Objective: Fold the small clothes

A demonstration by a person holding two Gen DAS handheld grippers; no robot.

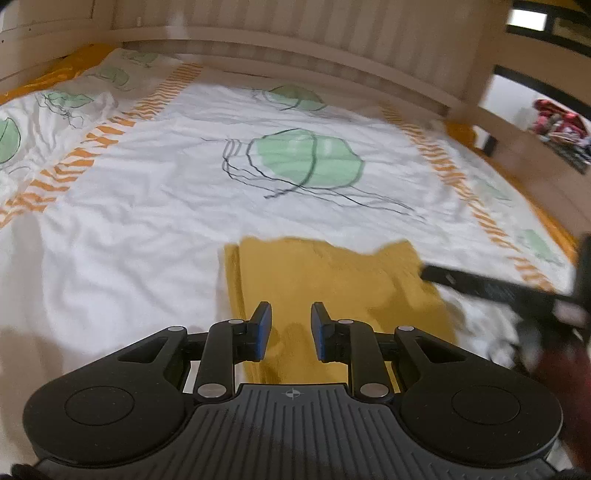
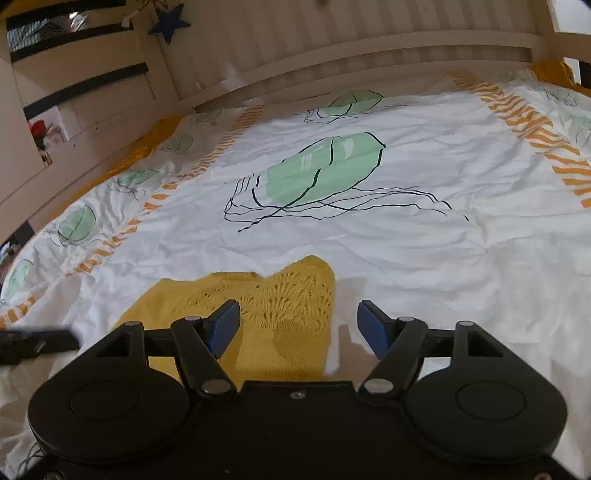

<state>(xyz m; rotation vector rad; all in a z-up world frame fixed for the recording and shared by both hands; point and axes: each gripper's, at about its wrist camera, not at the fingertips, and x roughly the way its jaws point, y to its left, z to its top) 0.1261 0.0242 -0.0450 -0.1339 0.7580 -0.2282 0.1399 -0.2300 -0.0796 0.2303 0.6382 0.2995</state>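
Observation:
A mustard-yellow knitted garment point(image 1: 332, 280) lies folded flat on the white duvet point(image 1: 147, 229), close in front of both grippers. My left gripper point(image 1: 291, 323) hovers over its near part, jaws narrowly apart with nothing pinched between the blue pads. In the right wrist view the same garment point(image 2: 277, 306) shows its openwork knit. My right gripper point(image 2: 299, 314) stands wide open above the garment's right edge, holding nothing. The right gripper's black finger point(image 1: 480, 284) reaches in from the right in the left wrist view. The left gripper point(image 2: 37, 343) shows as a dark blur at the left edge.
The duvet point(image 2: 406, 251) carries green jellyfish prints and orange striped bands. A pale wooden slatted bed rail point(image 1: 295, 48) runs along the far side. Crumpled white cloth point(image 1: 484, 328) lies right of the garment. A blue star point(image 2: 170, 22) hangs on the wall.

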